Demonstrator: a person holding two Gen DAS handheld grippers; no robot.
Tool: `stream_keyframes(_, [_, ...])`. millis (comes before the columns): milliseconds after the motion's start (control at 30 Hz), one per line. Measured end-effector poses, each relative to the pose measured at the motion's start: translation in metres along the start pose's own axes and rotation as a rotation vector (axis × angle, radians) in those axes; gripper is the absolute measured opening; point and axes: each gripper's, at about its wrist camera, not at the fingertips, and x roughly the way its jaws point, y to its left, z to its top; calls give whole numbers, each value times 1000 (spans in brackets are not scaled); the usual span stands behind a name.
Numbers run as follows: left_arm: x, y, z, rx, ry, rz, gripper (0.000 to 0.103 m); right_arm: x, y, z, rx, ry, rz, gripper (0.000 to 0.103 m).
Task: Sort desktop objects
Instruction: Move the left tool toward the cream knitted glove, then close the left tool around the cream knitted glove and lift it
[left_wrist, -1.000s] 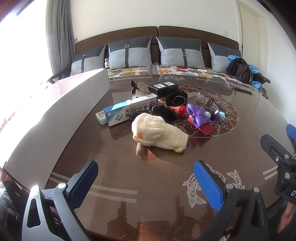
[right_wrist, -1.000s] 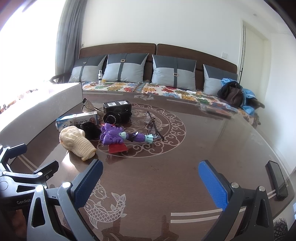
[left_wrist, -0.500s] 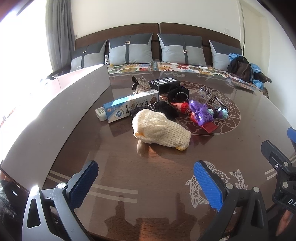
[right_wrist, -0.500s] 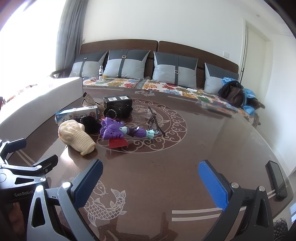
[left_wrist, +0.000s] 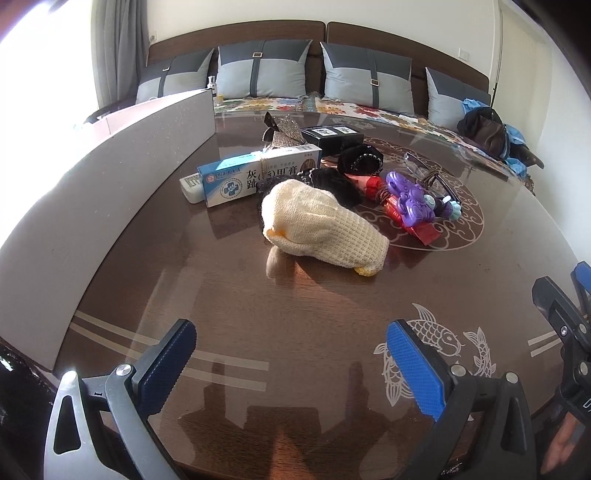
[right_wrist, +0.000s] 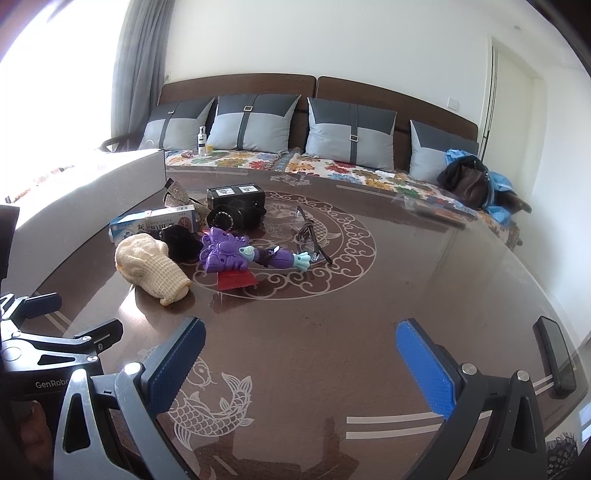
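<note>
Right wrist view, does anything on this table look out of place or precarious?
Yes. A dark phone lies alone near the table's right edge, far from the jumbled pile around the cream knitted mitten and purple toy; it looks easy to knock off.

The right gripper (right_wrist: 301, 356) hangs over the near part of the dark round table (right_wrist: 424, 280), its blue pads wide apart with nothing between them. Farther back lies a cluster: a cream knitted mitt (right_wrist: 149, 267), a purple toy (right_wrist: 236, 254) over a red comb (right_wrist: 236, 279), a white-and-blue box (right_wrist: 153, 221), a black box (right_wrist: 236, 201) and clear glasses (right_wrist: 310, 236). A phone (right_wrist: 556, 356) lies at the right edge. The left gripper (right_wrist: 68, 315) shows at the left, parted.
</note>
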Motion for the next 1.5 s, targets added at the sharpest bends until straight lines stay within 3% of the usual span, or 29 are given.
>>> stream_keyframes(467, [18, -4, -9, 20, 91, -49, 103, 5, -4, -1, 28, 23, 11, 103])
stream_keyframes(700, [23, -7, -5, 27, 112, -36, 103, 10, -17, -2, 77, 48, 10, 103])
stream_keyframes(833, [32, -9, 6, 28, 162, 4, 103, 11, -26, -1, 117, 56, 12, 103])
stream_keyframes(1033, [24, -13, 47, -22, 88, 23, 103, 11, -29, 0, 139, 59, 24, 103])
stream_keyframes(1133, [37, -15, 75, -56, 85, 59, 103, 10, -27, 0, 131, 58, 30, 103])
stream_keyframes(1233, [62, -17, 92, -73, 131, 94, 103, 9, -26, 1, 125, 52, 33, 103])
stream_keyframes(1333, [85, -19, 96, -47, 197, 123, 103, 6, -27, 1, 125, 46, 30, 103])
stream_keyframes(1500, [77, -7, 90, 25, 180, 114, 103, 5, -36, 2, 152, 43, 24, 103])
